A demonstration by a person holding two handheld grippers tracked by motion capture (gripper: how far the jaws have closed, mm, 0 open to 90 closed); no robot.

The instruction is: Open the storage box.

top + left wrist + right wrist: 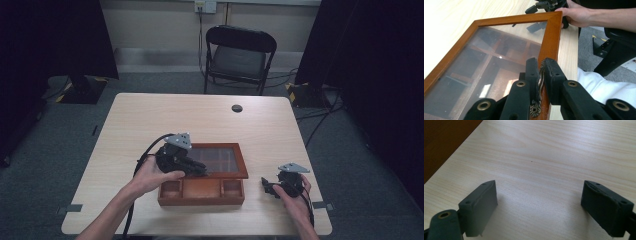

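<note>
Box [202,192] near the desk's [150,115] front edge has its glass lid [220,160] partly lifted. Left claw [541,71] is clamped on the lid's metal handle [539,82]; opening seems underway. Right claw [539,207] gapes over bare desk.

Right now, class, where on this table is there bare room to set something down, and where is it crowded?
Free: the far half of the table, between the wooden box and the round grommet hole, and the strip along the left edge. Crowded: the near middle, where the left gripper holds the glass lid's handle, and the near right corner around the right gripper.
</note>
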